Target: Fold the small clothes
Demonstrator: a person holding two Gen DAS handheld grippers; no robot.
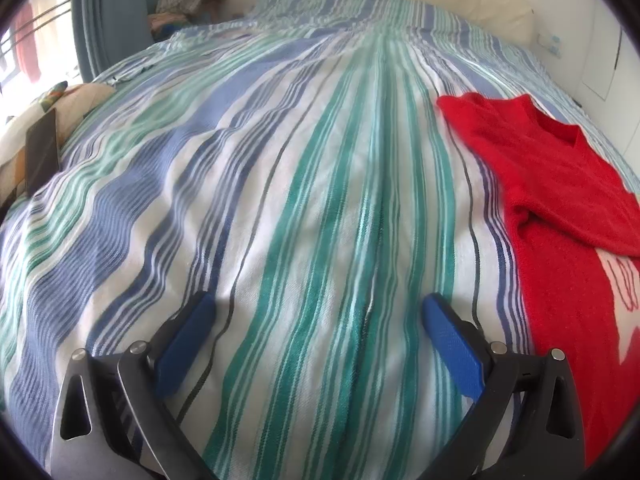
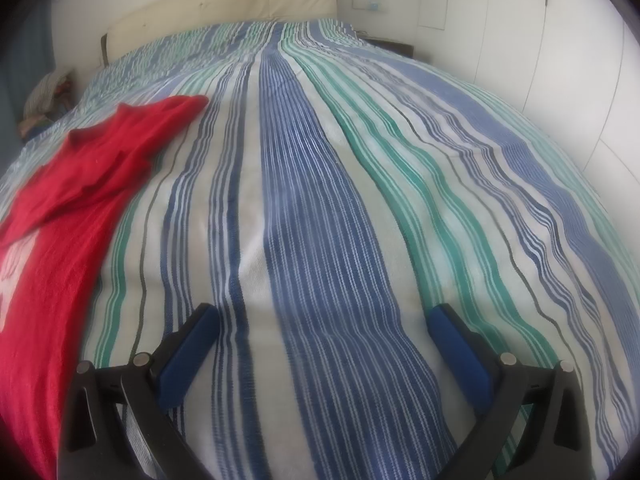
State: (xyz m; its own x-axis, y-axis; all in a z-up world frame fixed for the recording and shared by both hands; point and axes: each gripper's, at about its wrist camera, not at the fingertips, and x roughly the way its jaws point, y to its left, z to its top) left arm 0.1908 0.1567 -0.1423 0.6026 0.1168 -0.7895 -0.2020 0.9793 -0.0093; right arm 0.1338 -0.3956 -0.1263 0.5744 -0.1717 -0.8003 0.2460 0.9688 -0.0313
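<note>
A small red knitted sweater (image 1: 560, 184) with a white pattern lies on the striped bedspread (image 1: 304, 184). In the left wrist view it is at the right, with a sleeve folded across its body. In the right wrist view the sweater (image 2: 64, 208) is at the left. My left gripper (image 1: 316, 308) is open and empty over the bedspread, left of the sweater. My right gripper (image 2: 324, 320) is open and empty over the bedspread (image 2: 320, 208), right of the sweater.
A cream headboard (image 2: 224, 4) stands at the far end of the bed. A pile of clothes (image 1: 188, 0) lies at the far left corner. A dark flat device (image 1: 40, 152) and cushions sit off the bed's left edge. White wardrobe doors (image 2: 560, 60) are on the right.
</note>
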